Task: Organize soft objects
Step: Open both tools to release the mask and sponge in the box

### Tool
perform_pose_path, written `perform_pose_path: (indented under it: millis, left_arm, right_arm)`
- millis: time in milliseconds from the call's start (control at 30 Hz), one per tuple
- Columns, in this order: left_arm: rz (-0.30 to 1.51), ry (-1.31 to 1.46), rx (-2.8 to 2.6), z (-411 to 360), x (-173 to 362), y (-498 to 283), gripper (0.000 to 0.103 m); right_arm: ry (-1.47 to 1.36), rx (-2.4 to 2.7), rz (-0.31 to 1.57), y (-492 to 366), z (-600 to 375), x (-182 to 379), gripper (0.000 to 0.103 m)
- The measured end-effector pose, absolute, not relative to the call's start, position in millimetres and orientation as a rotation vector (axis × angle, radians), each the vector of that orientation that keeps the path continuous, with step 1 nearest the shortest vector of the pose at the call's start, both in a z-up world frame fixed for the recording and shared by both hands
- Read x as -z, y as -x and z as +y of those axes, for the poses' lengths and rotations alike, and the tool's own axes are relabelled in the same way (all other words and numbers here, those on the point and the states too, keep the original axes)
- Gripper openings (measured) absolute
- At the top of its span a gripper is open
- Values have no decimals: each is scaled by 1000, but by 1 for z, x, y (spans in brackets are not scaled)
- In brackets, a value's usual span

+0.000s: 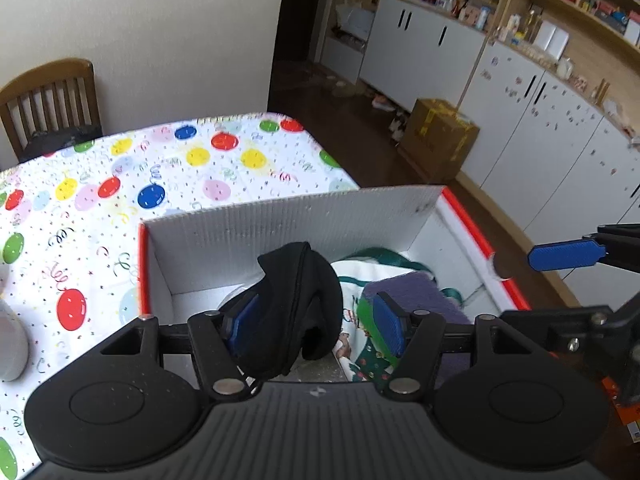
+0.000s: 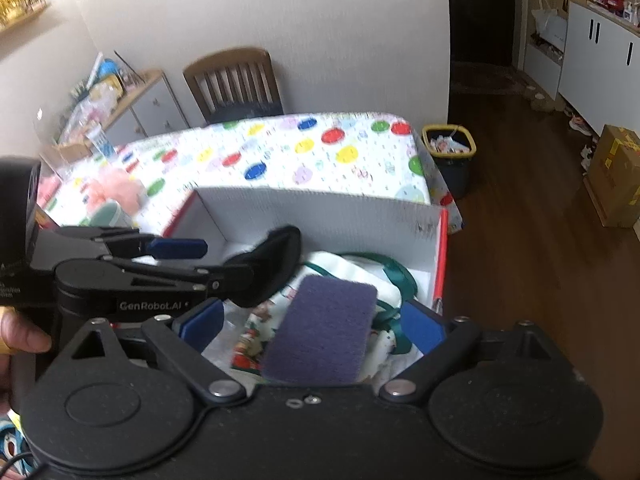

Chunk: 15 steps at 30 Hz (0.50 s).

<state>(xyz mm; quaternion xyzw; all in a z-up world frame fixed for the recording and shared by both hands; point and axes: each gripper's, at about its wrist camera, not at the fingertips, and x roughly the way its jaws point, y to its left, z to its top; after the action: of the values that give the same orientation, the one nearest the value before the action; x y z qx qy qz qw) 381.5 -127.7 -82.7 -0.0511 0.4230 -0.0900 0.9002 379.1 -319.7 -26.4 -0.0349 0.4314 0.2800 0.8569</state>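
Note:
A white corrugated box point(image 1: 296, 208) with red edges stands at the table's near corner. Inside lie a Christmas-print cloth point(image 1: 360, 356) with green ribbon and a purple felt pad point(image 2: 324, 328) on top of it. My left gripper point(image 1: 316, 324) is open over the box; a black padded soft item point(image 1: 296, 300) leans on its left pad, clear of the right pad. My right gripper point(image 2: 312, 326) is open wide above the purple pad point(image 1: 416, 292), touching nothing. One of its blue pads point(image 1: 564, 256) shows at the right edge. From the right wrist view, the left gripper point(image 2: 228, 260) reaches in with the black item point(image 2: 276, 256) at its tip.
The table point(image 1: 168, 168) has a balloon-print cloth. A wooden chair point(image 2: 236, 80) stands behind it. A pink fluffy thing point(image 2: 116, 188) and a green cup point(image 2: 110, 214) sit on the table's left. A bin point(image 2: 450, 152) and a cardboard box point(image 1: 440, 136) are on the floor. A hand point(image 2: 20, 336) holds the left gripper.

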Motion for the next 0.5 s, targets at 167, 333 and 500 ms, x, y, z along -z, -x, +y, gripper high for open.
perform_pose_path:
  millis: [167, 333, 500]
  left_arm:
    - [823, 108, 196, -117, 61, -359, 64]
    - [774, 107, 199, -102, 43, -335, 69]
    - [744, 136, 182, -75, 30, -313, 73]
  right_arm:
    - [39, -614, 861, -364, -315, 11, 98]
    - [-4, -644, 826, -349, -301, 0, 100]
    - [-34, -687, 798, -336, -276, -7, 102]
